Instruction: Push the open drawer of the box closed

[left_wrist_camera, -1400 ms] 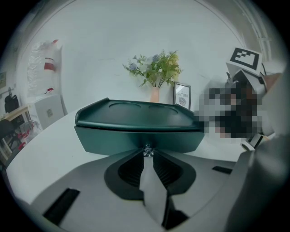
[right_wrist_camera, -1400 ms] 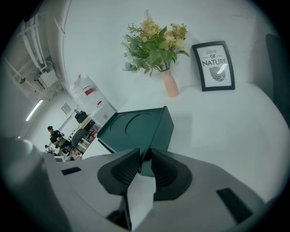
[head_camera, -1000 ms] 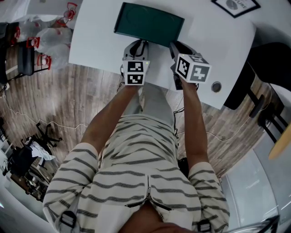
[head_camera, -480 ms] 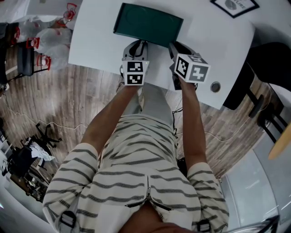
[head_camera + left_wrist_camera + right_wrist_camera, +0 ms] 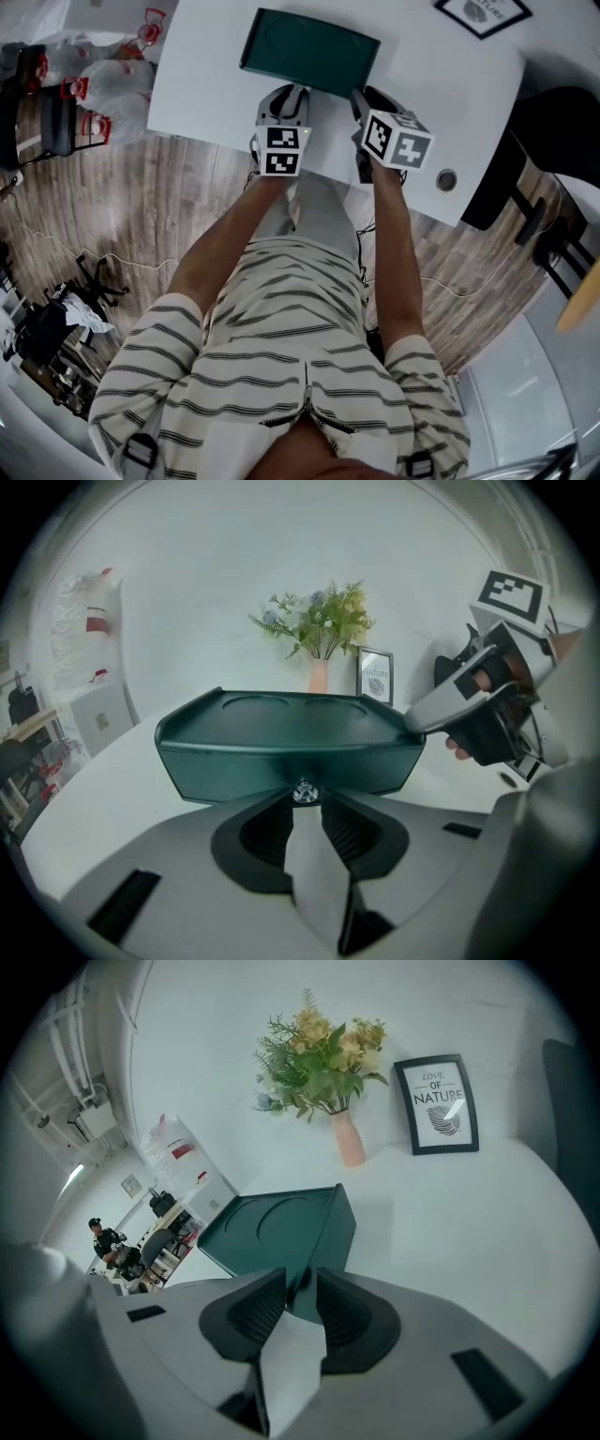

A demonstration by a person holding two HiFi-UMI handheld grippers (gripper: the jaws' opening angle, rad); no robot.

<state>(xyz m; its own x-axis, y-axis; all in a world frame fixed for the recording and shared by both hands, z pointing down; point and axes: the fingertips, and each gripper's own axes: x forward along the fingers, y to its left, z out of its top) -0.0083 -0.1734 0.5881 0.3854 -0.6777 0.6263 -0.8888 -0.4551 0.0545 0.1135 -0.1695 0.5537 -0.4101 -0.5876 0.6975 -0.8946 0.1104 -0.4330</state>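
In the head view, little had shifted over the last second. The left tongs (image 5: 288,92) and right tongs (image 5: 359,95) stayed at the near face of the one green box (image 5: 309,52) on the desk (image 5: 450,84), so we judged the push all but spent. The left gripper view showed those tongs together, tips at the single knob (image 5: 305,792) of the drawer front (image 5: 234,766), which sat flush with no gap visible. The right gripper view showed its tongs together too, at the box's right corner. Beyond stood one vase of flowers (image 5: 328,1063) and one framed print (image 5: 439,1105).
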